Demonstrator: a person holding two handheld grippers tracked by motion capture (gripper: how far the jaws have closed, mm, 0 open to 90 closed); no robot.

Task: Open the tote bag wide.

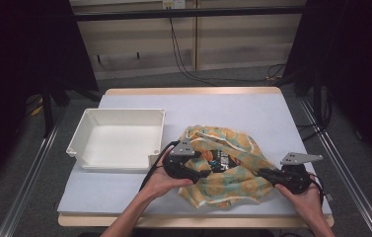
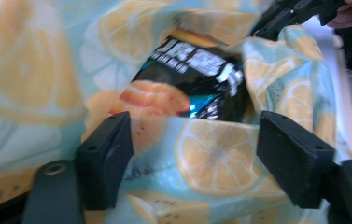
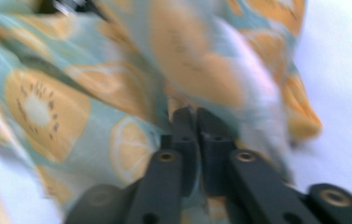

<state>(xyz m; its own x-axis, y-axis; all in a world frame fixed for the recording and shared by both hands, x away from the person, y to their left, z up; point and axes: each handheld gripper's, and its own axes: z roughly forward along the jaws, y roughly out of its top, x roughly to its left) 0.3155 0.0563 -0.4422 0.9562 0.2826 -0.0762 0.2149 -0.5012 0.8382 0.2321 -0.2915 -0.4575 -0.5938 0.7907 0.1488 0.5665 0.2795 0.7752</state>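
Observation:
A cloth bag [image 1: 242,144] printed with orange and lemon slices lies crumpled on the white table [image 1: 223,106], right of centre. Its mouth gapes, and a dark snack packet [image 1: 219,160] sits inside; the left gripper view gives the packet [image 2: 194,74] white lettering and an orange picture. My left gripper [image 1: 205,170] is at the bag's near left rim, jaws wide apart, with the lemon-print cloth [image 2: 215,158] lying between them [image 2: 192,154]. My right gripper [image 1: 265,173] is at the bag's right edge, jaws nearly together, and blurred cloth [image 3: 117,93] meets their tips [image 3: 197,116].
An empty white plastic bin [image 1: 124,112] stands on the left half of the table, close to the left hand. Bare tabletop lies behind the bag and along the front edge. Cables run across the floor beyond the table.

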